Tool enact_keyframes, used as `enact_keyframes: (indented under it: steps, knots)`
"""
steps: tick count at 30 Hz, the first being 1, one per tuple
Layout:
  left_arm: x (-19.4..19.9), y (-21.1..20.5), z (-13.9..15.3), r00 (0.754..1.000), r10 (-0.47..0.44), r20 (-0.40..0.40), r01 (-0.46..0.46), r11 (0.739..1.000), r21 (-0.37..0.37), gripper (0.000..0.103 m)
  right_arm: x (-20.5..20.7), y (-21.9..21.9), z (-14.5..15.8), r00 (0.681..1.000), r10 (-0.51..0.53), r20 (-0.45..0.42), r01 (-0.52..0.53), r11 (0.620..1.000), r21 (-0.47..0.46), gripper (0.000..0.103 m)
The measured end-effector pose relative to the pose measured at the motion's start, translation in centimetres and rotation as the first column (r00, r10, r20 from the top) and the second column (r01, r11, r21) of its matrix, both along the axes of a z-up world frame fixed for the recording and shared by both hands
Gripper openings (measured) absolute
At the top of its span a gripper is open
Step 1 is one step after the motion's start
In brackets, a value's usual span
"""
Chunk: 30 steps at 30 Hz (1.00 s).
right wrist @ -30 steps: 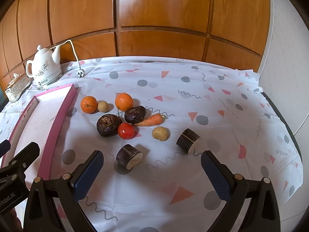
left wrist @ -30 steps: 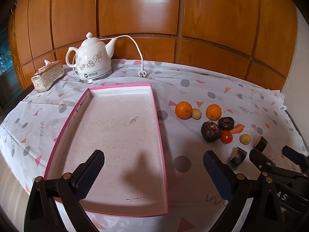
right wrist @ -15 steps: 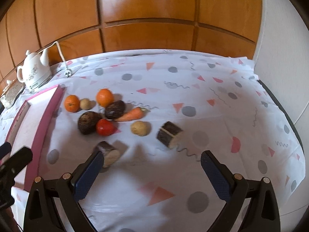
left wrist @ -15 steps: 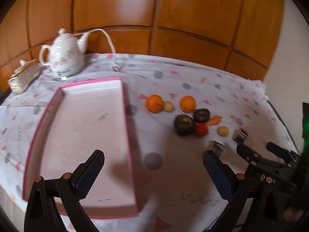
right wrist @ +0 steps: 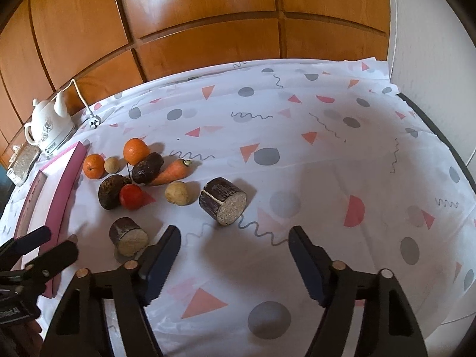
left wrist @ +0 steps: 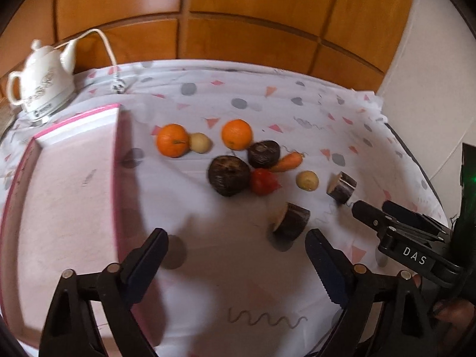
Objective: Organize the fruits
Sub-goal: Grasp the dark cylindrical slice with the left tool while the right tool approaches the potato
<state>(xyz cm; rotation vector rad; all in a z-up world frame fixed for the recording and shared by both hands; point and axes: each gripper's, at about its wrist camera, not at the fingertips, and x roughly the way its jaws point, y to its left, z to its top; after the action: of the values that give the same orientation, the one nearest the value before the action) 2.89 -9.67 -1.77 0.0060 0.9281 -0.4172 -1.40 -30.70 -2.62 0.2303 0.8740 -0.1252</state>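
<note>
Two open claws hover over a patterned tablecloth (right wrist: 297, 113) strewn with produce.

The left gripper (left wrist: 236, 253) has its jaws spread and empty, with the shallow pink-rimmed tray (left wrist: 117, 148) to its left and a dark cut log-shaped piece (left wrist: 291, 220) just ahead to the right. The right gripper (right wrist: 235, 248), also spread and empty, faces a second dark cut piece (right wrist: 223, 203); two round oranges (right wrist: 136, 150), a red tomato (right wrist: 131, 196) and an orange carrot (right wrist: 172, 172) cluster farther ahead to its left.

White letters "DAS" are showing on the black body of the right gripper (left wrist: 395, 212) in the left wrist view; the mark on the kettle (right wrist: 49, 131) base is staying too small to read
</note>
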Motion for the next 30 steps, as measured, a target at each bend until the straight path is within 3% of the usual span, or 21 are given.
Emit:
enact_keyframes:
  steps: [4,12,16,18,23,25,30]
  knots:
    - [0.3,-1.5,-0.8,0.999,-0.046,-0.017,0.046,0.999,-0.006,0.082,0.3,-0.2,-0.2,1.000,0.025,0.013,-0.025,1.000,0.011,0.063]
    - [0.7,-3.5,-1.6,0.995,-0.101,0.008,0.101,0.995,-0.005,0.080,1.4,-0.5,-0.3,0.999,0.050,0.014,-0.050,0.998,0.028,0.063]
    - [1.2,-4.6,-2.2,0.993,-0.118,0.020,0.118,0.993,0.019,0.070,1.0,-0.4,-0.4,0.998,0.059,0.020,-0.059,0.998,0.025,0.063]
    - [1.7,-5.0,-2.6,0.993,-0.120,0.013,0.120,0.993,0.022,0.060,1.0,-0.5,-0.5,0.998,0.054,0.016,-0.054,0.998,0.027,0.063]
    - [1.7,-5.2,-3.2,0.988,-0.150,0.030,0.149,0.989,0.024,0.027,1.1,-0.2,0.0,0.996,0.081,0.034,-0.081,0.997,0.016,0.048]
    - [1.3,-5.0,-3.0,0.988,-0.143,0.051,0.141,0.989,0.031,0.027,1.0,0.1,0.1,0.994,0.105,0.040,-0.106,0.994,0.028,0.034]
    - [1.2,-3.7,-3.4,0.989,-0.148,0.022,0.148,0.989,0.005,0.027,1.2,1.5,-0.5,0.977,0.208,0.048,-0.212,0.970,0.120,0.026]
